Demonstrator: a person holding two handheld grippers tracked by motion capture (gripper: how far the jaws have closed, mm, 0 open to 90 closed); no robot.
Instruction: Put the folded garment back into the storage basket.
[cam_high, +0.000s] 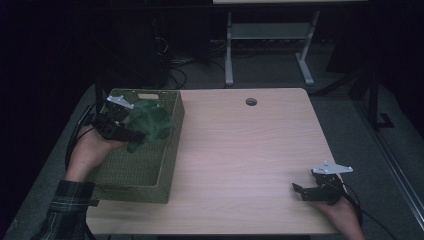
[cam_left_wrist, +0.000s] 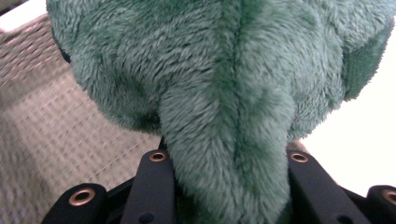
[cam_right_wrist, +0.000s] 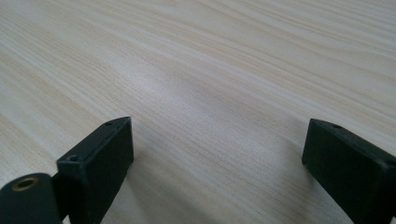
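My left gripper (cam_left_wrist: 229, 186) jaws clamped on a narrow limb of the green plush toy (cam_left_wrist: 224, 84); fur bulges out between both black jaws at bottom of the left gripper view. Toy body covers the upper frame there, woven wall behind it at left.

High view: left gripper (cam_high: 131, 131) at left-centre of frame, holding the plush toy (cam_high: 150, 122) over the green woven basket (cam_high: 145, 175). Can't tell if the toy touches the basket. Basket sits on the table's left edge.

My right gripper (cam_right_wrist: 217, 163) jaws spread wide, nothing between them, just bare wood table (cam_right_wrist: 210, 70). High view: right gripper (cam_high: 307, 191) low at lower right, near the table's (cam_high: 240, 150) front corner, well apart from the basket.
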